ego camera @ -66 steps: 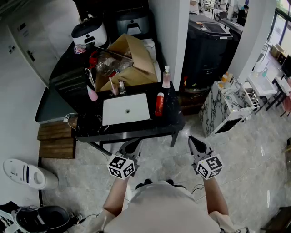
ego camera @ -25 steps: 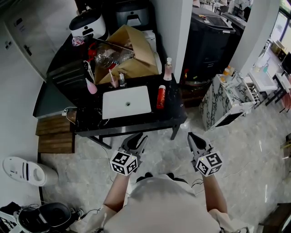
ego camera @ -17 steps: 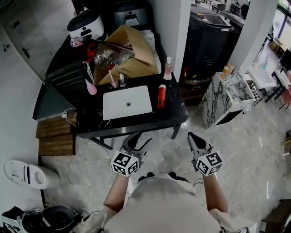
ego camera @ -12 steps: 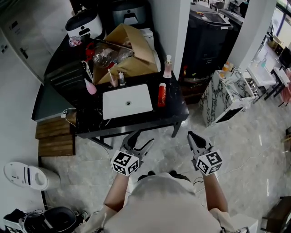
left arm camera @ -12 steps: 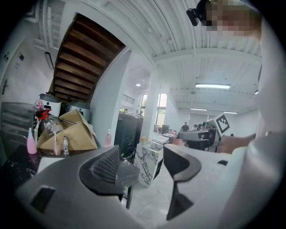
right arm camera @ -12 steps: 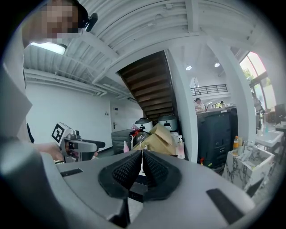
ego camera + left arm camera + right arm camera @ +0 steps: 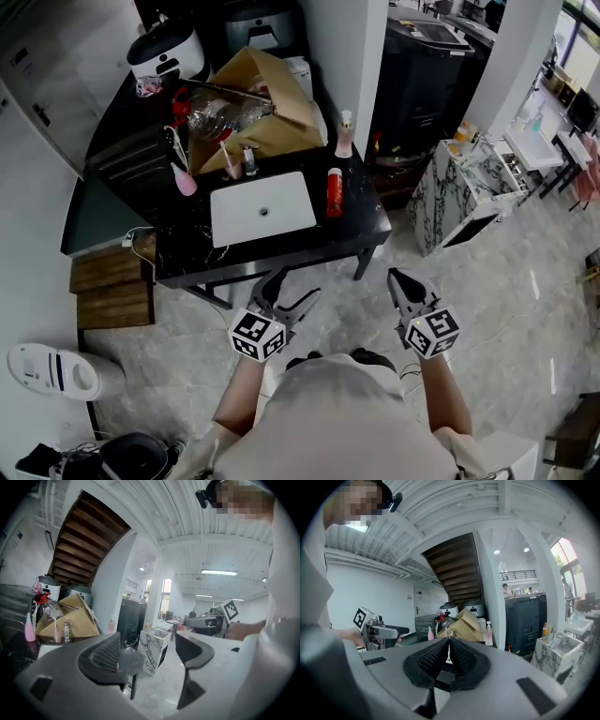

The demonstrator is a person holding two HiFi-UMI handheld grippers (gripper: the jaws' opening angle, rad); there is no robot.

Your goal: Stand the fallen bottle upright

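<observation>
Your left claw [image 7: 289,290], closed a second earlier, had just opened wide, empty. Your right claw [image 7: 398,278] remained together. The red bottle [image 7: 334,192] lay on the desk [image 7: 281,247] beside the basin [image 7: 246,220].

Hand-held gripper [image 7: 149,649], jaws newly apart, empty

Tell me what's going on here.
A person stands before a black table with a claw in each hand. The left claw is open with nothing between its jaws, which have just been opening. The right claw is shut and empty. Both are short of the table. The red bottle appears to lie on its side to the right of the white basin, not yet touched.
</observation>
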